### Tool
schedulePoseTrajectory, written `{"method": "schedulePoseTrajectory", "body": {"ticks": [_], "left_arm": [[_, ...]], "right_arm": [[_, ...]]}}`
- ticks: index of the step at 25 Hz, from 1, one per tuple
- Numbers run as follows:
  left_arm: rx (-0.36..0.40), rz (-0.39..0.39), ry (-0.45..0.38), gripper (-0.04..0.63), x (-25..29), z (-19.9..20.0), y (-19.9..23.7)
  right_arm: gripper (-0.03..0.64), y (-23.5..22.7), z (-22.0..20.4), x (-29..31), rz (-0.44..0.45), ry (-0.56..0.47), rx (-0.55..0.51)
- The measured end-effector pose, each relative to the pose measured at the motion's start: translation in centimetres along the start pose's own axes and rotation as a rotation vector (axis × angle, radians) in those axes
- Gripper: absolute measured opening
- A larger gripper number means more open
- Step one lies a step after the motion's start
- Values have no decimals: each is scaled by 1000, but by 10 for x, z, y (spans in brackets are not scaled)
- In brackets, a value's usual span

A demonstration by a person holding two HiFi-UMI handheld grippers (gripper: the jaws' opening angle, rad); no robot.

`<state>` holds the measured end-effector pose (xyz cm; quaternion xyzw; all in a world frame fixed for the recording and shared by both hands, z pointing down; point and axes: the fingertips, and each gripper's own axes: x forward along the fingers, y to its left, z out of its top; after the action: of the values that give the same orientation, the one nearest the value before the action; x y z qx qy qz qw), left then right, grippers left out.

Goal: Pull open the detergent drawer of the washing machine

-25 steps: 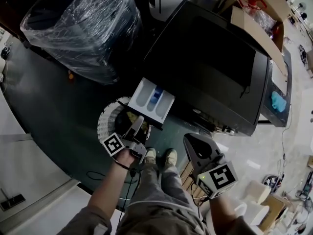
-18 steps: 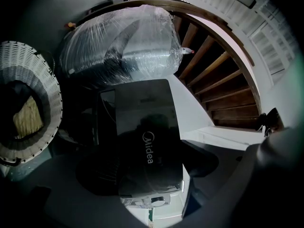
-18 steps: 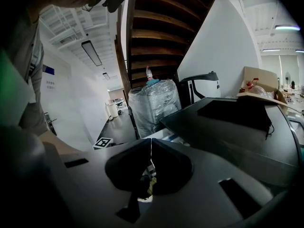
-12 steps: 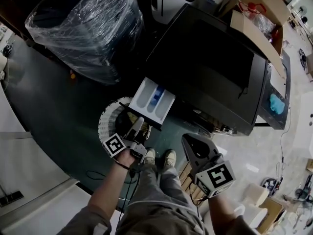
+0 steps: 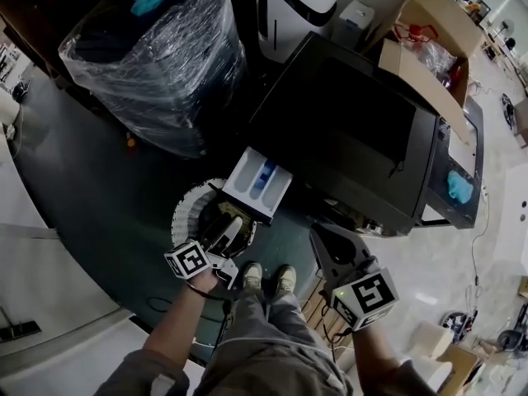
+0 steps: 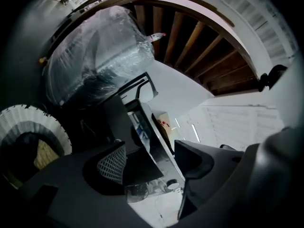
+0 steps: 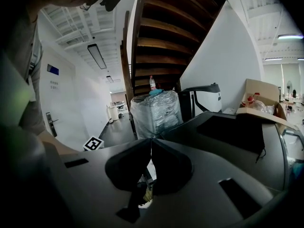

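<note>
The detergent drawer (image 5: 258, 182) already stands out from the front corner of the black washing machine (image 5: 355, 122), its white tray and blue insert open to view, and it hangs over the dark floor just past a white ribbed round thing (image 5: 186, 213). My left tool (image 5: 226, 231) sits just short of the drawer's front edge. Its jaws are apart with nothing between them, though they have just been closing in a little. My right tool (image 5: 323, 238) is off to the side by the machine's front, clenched on nothing, the two jaws meeting tip to tip. I'd judge this drawer light and stiff: thin moulded plastic on short runners, smooth enough to slip from the pads. The place to take it is the front panel's lip, pinched square across the middle so it doesn't rack sideways. I'd pull straight and gently, because a drawer like this will likely hit a stop and could crack if it's yanked.
</note>
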<state>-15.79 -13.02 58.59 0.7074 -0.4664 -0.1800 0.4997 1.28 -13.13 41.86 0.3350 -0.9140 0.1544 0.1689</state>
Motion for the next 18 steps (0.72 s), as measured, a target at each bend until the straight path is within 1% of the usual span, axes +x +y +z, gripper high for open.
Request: {"method": "schedulePoseTrajectory", "body": {"ticks": [1, 3, 4, 6, 7, 9, 11, 18], "left_arm": [[29, -7, 9, 325, -1, 3, -8], [86, -21, 15, 249, -2, 11, -25], [114, -29, 12, 222, -2, 16, -34], [178, -40, 6, 203, -4, 26, -53], [221, -39, 8, 173, -5, 30, -63], [326, -30, 20, 71, -7, 38, -82], [420, -28, 28, 58, -9, 46, -102], [672, -56, -11, 29, -15, 77, -178]], "right_arm": [[31, 0, 5, -2, -1, -6, -4], [31, -1, 15, -7, -4, -21, -16], [31, -1, 20, -9, -6, -29, -21], [31, 0, 31, -14, -10, -46, -29], [31, 0, 36, -18, -12, -54, -32], [31, 1, 48, -25, -18, -74, -38], [31, 2, 59, -32, -24, -92, -51], [31, 12, 101, -62, -24, -169, -102]]}}
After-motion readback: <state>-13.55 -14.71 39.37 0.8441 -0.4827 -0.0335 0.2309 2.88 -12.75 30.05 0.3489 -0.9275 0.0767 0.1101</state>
